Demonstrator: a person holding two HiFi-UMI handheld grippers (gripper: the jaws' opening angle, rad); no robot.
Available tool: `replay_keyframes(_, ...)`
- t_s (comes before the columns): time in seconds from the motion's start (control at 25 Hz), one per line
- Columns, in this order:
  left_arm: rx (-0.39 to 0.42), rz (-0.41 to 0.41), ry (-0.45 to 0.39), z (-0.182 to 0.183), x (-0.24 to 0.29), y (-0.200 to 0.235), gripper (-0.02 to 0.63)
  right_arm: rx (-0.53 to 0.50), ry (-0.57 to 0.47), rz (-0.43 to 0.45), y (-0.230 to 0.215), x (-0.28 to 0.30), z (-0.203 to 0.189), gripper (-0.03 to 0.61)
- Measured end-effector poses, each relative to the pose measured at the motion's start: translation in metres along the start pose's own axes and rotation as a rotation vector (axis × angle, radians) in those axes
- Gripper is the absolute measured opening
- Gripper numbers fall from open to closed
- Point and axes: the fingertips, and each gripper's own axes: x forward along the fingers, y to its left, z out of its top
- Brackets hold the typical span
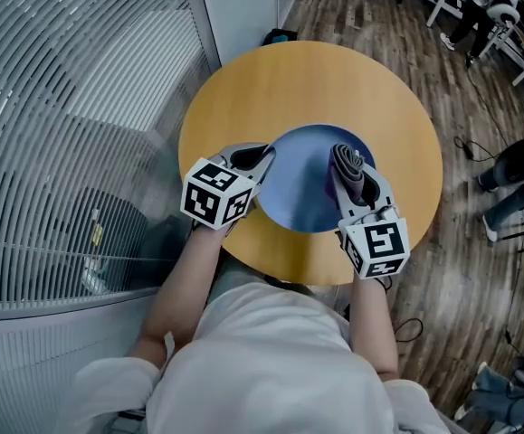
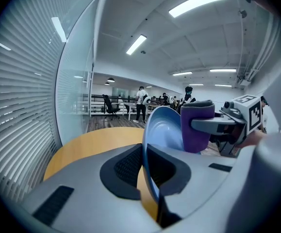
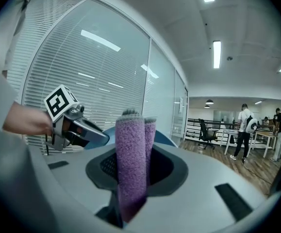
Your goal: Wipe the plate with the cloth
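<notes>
Head view: left fingers [image 1: 251,159] pinch plate [image 1: 300,188] rim; right fingers [image 1: 376,186] pinch cloth [image 1: 349,168].

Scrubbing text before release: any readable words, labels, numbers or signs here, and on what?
None readable.
On the left gripper: black-and-white square markers only, no letters.
On the right gripper: the same.
The plate, cloth and table: no print.
Small yellow tag behind the glass wall: too small to read.
</notes>
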Motion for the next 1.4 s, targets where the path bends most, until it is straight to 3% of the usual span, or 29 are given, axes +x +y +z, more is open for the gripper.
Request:
replay_keyframes(0.64,0.073,0.044,0.03,-0.012,-0.005,-0.015,0.025,0.067,0.135,0.009,-0.002,0.017,-0.032,0.101)
replay_keyframes(1.4,0.116,0.043,0.063,-0.009,0.008,-0.019,0.025,0.033,0.242,0.087,0.01,0.048,-0.039,0.103)
